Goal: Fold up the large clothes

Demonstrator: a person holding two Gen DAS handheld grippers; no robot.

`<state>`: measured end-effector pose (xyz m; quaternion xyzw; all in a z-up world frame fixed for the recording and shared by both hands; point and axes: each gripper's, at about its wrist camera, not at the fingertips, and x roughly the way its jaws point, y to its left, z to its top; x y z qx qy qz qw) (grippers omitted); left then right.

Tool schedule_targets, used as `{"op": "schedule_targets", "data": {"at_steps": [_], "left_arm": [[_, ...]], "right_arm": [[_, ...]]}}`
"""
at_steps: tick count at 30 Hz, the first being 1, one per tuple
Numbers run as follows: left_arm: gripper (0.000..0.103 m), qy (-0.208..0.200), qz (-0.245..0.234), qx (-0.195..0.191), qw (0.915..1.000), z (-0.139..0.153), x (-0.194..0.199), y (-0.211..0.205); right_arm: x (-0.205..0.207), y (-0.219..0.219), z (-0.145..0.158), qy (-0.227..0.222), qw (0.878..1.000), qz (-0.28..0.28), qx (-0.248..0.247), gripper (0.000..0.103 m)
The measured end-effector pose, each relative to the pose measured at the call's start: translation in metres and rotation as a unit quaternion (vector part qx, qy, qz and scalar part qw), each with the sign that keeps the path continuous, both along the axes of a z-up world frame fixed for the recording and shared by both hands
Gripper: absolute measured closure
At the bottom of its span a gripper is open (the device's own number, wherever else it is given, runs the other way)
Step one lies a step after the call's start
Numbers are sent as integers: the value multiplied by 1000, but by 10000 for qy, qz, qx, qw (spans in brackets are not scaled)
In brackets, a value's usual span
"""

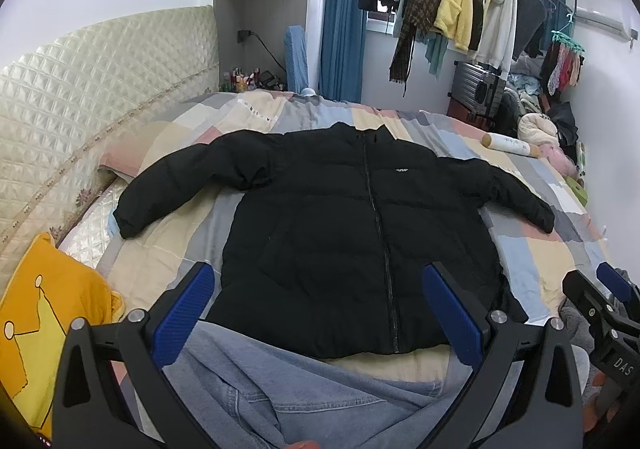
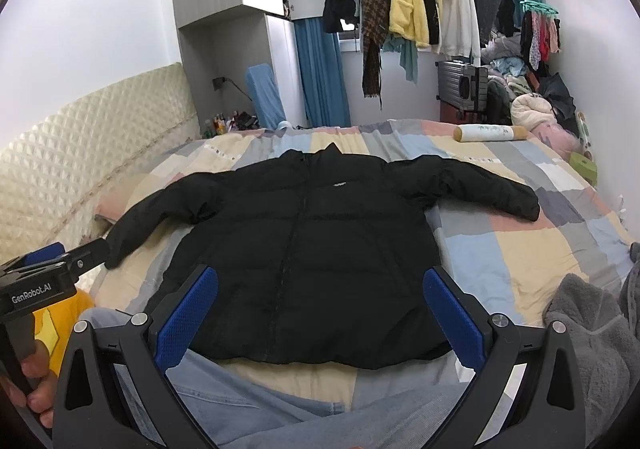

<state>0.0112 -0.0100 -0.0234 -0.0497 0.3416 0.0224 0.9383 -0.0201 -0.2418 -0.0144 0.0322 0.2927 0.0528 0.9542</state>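
A: Where is the garment lying right now?

B: The black puffer jacket is lying face up on the patchwork bedspread, zipped shut, collar pointing away toward the far side of the bed and hem nearest the cameras. Both sleeves are spreading out sideways, so the widest line is running left to right, cuff to cuff, while the zipper is running straight away from us.

A: And the two tools?

B: The left gripper is hovering over the near hem with its jaws standing wide apart, holding nothing. The right gripper is doing the same, jaws apart and empty, also looking down over the hem. Neither is touching the fabric, as far as I can tell.

A: Which one is sitting closer to which sleeve?

B: From the right wrist view, the left gripper is showing at the left edge just beside the left cuff, so that sleeve is falling to the left hand. The right cuff is lying well out toward the right side of the bed, nearer the right gripper than the left one.

A: So what is the coming move turning on?

B: I am judging that each sleeve is wanting to be carried inward across the chest, toward the zipper line. Each gripper is needing to travel outward and forward from the hem to its own cuff first.

A: Anything in the way?

B: A pair of jeans is lying just below the hem, and a yellow cushion is sitting off to the left.
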Motion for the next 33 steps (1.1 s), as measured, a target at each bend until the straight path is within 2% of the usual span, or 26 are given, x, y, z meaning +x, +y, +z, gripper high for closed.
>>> {"op": "schedule_targets", "data": {"at_steps": [8, 16, 33], "left_arm": [[0, 27, 94, 10, 10000, -11, 12, 6], [0, -181, 123, 82, 9997, -21, 19, 3], [0, -71, 91, 65, 9999, -34, 25, 1]], "right_arm": [[14, -1, -8, 53, 9999, 74, 44, 0], [26, 0, -25, 74, 9999, 147, 20, 0], [27, 0, -39, 139, 9998, 168, 18, 0]]}}
